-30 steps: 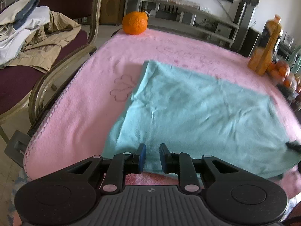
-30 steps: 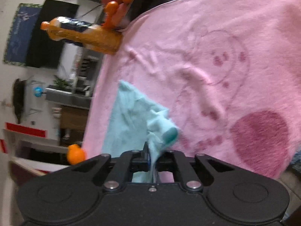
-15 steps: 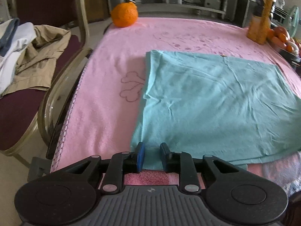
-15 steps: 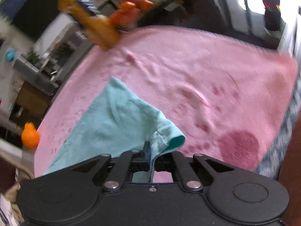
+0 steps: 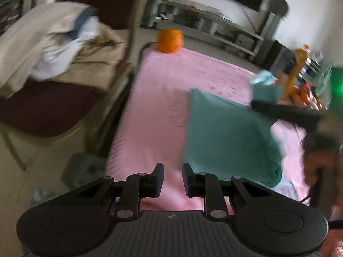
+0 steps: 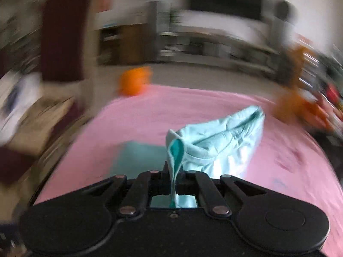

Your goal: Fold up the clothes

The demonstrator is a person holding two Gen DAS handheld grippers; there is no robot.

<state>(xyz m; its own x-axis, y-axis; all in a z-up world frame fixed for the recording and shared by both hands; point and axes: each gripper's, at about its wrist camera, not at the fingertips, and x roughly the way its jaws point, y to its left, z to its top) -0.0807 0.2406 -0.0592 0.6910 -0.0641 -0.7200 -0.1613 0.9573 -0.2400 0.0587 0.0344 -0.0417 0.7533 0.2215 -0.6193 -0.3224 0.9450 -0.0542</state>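
Note:
A teal garment point(image 5: 227, 132) lies on the pink blanket point(image 5: 163, 98), its right part lifted off the surface. My right gripper point(image 6: 173, 184) is shut on an edge of the teal garment point(image 6: 223, 141), which billows up in front of it. From the left wrist view the right gripper point(image 5: 257, 103) reaches in from the right, cloth bunched at its tip. My left gripper point(image 5: 173, 178) is open over bare blanket, just left of the garment's near corner, with nothing between its fingers.
A dark red chair point(image 5: 51, 107) on the left holds a pile of beige and white clothes point(image 5: 53, 42). An orange fruit point(image 5: 170, 40) sits at the blanket's far edge. An orange bottle point(image 5: 297, 70) and fruit stand far right. A hand point(image 5: 321, 156) holds the right gripper.
The right gripper has swung across and lifted the garment's edge over toward the left. My left gripper has shifted left off the garment's near hem. Both views are now blurred by motion.

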